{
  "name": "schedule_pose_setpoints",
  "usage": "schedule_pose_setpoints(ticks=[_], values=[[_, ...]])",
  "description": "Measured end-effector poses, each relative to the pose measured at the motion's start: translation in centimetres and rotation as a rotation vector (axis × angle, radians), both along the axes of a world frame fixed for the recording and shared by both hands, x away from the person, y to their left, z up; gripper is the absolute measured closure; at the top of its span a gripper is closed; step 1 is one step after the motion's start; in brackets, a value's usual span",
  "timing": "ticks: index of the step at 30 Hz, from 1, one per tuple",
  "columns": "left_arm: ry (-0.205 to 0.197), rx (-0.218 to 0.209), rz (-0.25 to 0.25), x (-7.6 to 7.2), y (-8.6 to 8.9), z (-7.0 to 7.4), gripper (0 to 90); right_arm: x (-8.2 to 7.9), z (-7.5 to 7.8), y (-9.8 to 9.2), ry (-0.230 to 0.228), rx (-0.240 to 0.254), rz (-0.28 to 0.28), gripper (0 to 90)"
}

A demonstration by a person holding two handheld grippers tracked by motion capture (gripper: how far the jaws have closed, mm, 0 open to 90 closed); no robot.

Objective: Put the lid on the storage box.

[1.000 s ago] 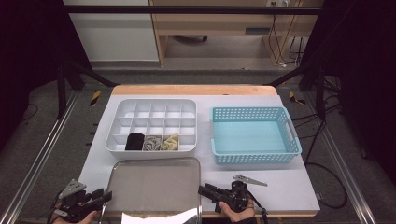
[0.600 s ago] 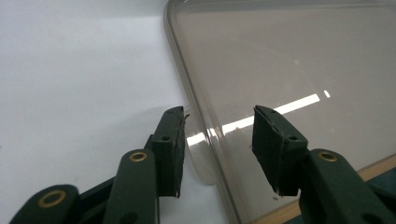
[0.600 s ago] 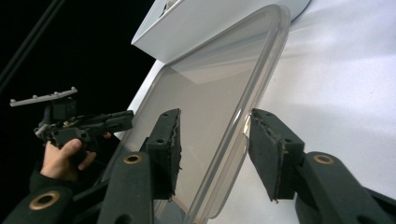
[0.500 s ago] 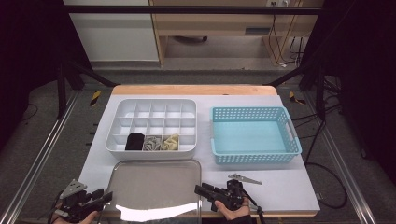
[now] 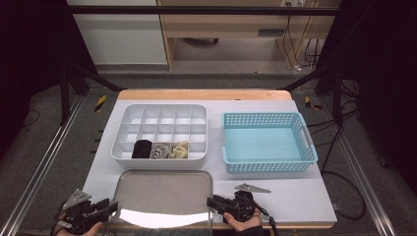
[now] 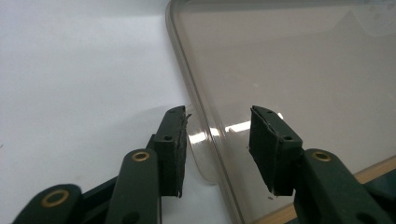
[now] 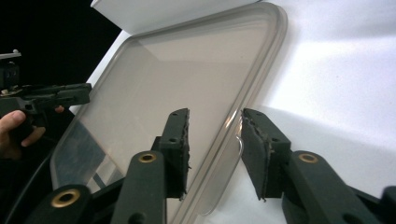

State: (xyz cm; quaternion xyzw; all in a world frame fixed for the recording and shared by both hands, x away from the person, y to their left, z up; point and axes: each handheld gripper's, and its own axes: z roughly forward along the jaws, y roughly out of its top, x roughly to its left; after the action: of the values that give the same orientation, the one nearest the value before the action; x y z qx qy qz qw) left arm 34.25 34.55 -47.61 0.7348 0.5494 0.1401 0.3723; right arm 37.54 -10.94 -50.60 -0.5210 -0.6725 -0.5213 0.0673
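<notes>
Both tools (image 5: 212,202) open — astride tray rim (image 7: 261,79)

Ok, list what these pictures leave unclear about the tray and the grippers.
- High view: tray near edge lost in glare.
- High view: left gripper and right gripper too small to tell whether they touch the tray.
- High view: three bundles in the organizer too small to identify.

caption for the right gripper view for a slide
Right hand-held gripper straddles the rim of a metal tray, jaws open and not yet pressing on it.
</notes>
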Motion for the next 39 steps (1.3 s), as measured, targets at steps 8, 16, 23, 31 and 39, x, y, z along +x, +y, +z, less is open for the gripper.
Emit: schedule_pose_setpoints(ticks=[8,16,23,31,39], values=[[-0.001,-0.002,0.0,0.0,0.0,0.0,54.4,-1.3,0.4,-0.8,0.014,-0.001,0.011,57.3],[-0.002,0.003,-0.006,-0.1,-0.1,0.0,54.1,-2.3,0.2,-0.9,0.078,0.027,0.008,58.4],[0.002,0.0,-0.002,-0.1,-0.1,0.0,53.3,-1.6,0.0,-1.0,0.105,0.083,-0.028,58.6],[0.003,-0.002,-0.003,-0.1,0.0,0.0,52.2,-0.7,0.0,-1.0,0.103,0.108,-0.05,56.5],[0.005,-0.01,-0.005,-0.1,0.0,0.0,51.0,-0.5,-0.2,-1.4,0.11,0.175,-0.054,57.6]])
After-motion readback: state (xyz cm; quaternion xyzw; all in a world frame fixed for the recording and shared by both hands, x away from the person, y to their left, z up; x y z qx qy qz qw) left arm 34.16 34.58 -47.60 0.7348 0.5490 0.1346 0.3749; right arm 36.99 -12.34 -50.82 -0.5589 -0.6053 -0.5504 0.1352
